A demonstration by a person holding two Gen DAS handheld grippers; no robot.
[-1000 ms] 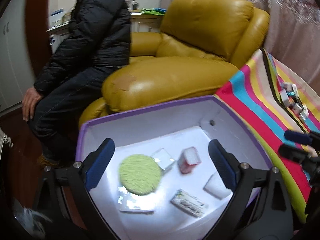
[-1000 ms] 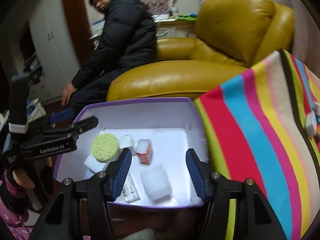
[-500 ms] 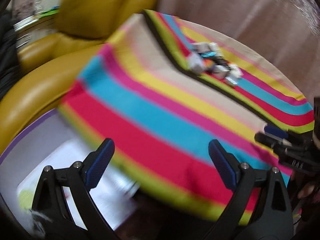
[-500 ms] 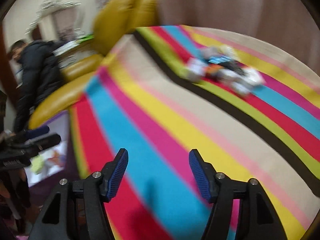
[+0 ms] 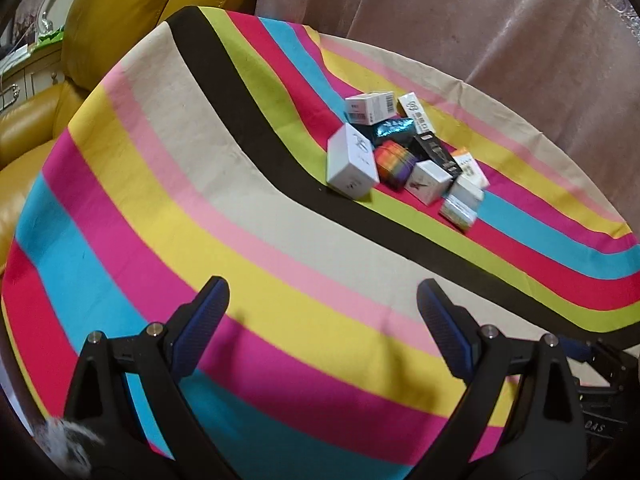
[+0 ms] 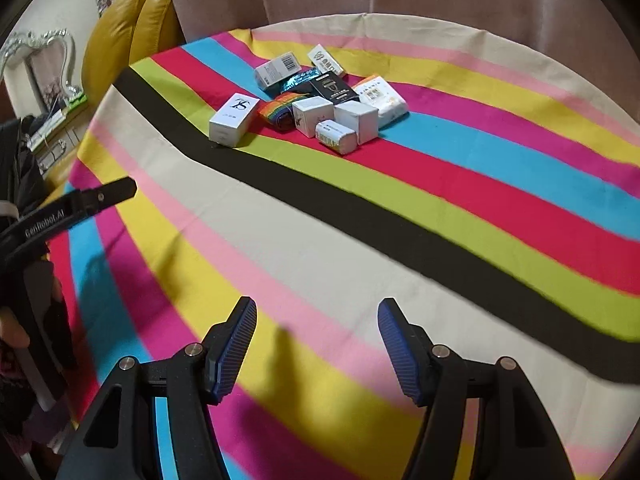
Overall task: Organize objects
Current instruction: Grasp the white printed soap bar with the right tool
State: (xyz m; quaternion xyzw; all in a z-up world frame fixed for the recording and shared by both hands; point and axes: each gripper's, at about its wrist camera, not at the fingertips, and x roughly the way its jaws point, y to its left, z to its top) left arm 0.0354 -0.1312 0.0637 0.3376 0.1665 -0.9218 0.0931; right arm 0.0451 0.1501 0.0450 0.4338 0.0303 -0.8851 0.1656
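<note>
Swinging away from the white box seen a second ago, the left gripper (image 5: 322,320) now faces a striped cloth (image 5: 224,184), jaws wide apart and empty. A pile of small boxes (image 5: 408,152) sits far ahead, nothing between.

From the right gripper (image 6: 318,336), also spread and empty, the same pile (image 6: 316,100) lies beyond; the left gripper's (image 6: 100,196) arm reads "GenRobot.AI".
</note>
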